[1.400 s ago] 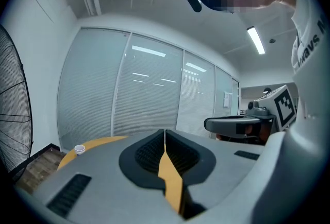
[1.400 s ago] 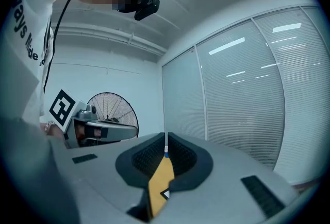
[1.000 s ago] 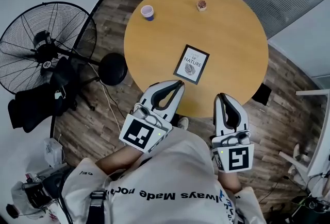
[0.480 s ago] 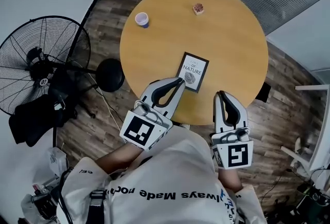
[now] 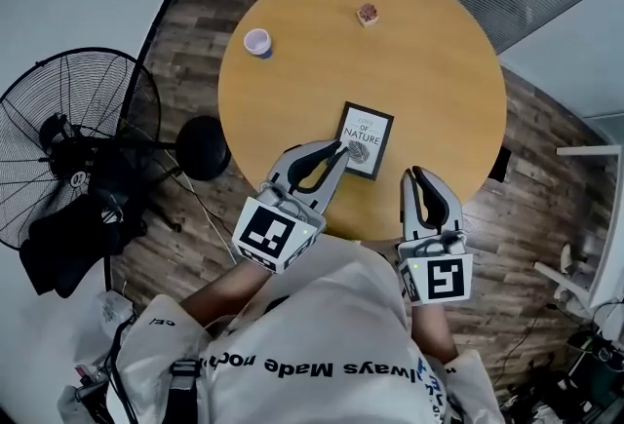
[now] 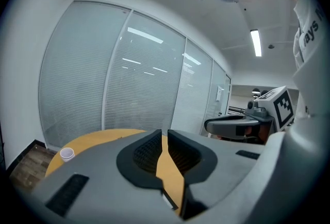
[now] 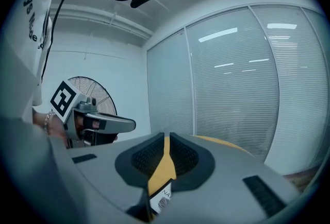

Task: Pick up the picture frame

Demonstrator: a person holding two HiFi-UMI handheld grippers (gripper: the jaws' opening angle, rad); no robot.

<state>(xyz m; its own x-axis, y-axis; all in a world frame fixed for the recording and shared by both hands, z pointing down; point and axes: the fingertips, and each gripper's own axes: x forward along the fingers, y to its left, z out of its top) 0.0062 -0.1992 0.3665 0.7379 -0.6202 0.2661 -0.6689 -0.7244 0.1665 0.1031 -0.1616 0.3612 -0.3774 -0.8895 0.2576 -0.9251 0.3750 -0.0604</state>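
Note:
The picture frame is black-edged with a white print and lies flat on the round wooden table, near its front edge. My left gripper is shut, its tip at the frame's near left edge; whether it touches I cannot tell. My right gripper is shut and empty, hovering over the table edge to the right of the frame. In the right gripper view the frame shows low between the closed jaws of the right gripper. In the left gripper view the left gripper shows only a thin slit.
A small paper cup stands at the table's far left, and a small brown object at the far side. A standing fan and its round base are on the floor to the left. Glass partitions run behind the table.
Both grippers have moved forward over the table. The left gripper's tip has come up to the frame's near left edge. Both stay shut.

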